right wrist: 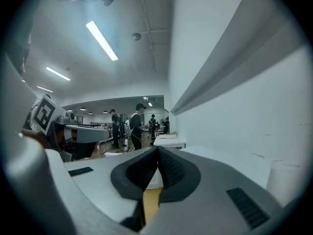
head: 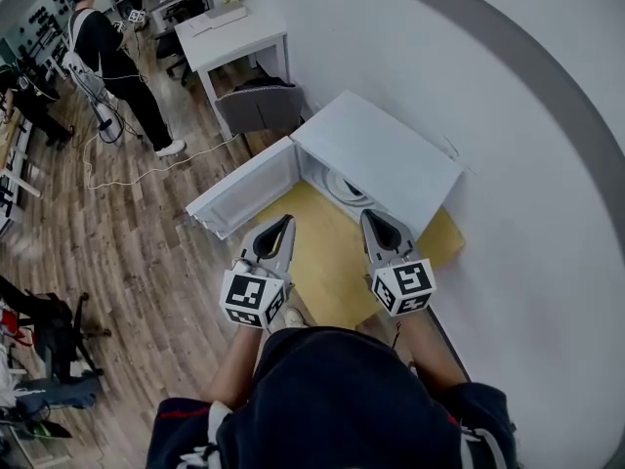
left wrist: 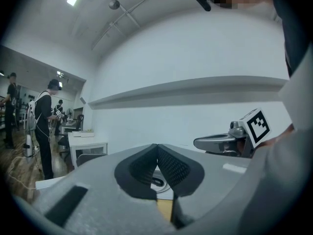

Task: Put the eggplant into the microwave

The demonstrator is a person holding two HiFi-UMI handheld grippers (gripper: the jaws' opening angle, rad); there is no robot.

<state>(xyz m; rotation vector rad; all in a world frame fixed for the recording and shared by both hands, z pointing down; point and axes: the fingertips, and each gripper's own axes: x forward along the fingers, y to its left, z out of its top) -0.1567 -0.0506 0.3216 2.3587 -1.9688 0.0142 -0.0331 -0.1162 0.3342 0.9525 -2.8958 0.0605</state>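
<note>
- Microwave [head: 386, 154], a white box-shaped appliance, was seen at the centre of the head view, set on a yellow wooden tabletop [head: 327, 262] against a white wall [head: 518, 164].
- Its white door [head: 244, 191] was swung fully open toward the left of the frame, and a round pale turntable [head: 342, 190] was partly visible in the cavity.
- A purple eggplant could not be made out in any view; whether it lay inside the cavity could not be told.
- The left gripper [head: 285, 223], a grey two-jaw tool with a black-and-white marker cube, was held just below the open door, aimed at the cavity.
- In the left gripper view [left wrist: 157, 148] its ribbed black pads were pressed together with nothing between them.
- The right gripper [head: 372, 219], of the same make, was held beside it, near the right of the cavity opening.
- In the right gripper view [right wrist: 157, 151] its pads were likewise closed tip to tip and empty.
- A person in black clothing [head: 109, 57] was seen standing on the wood-plank floor [head: 146, 252] at the upper left, near a white desk [head: 234, 32].
</note>
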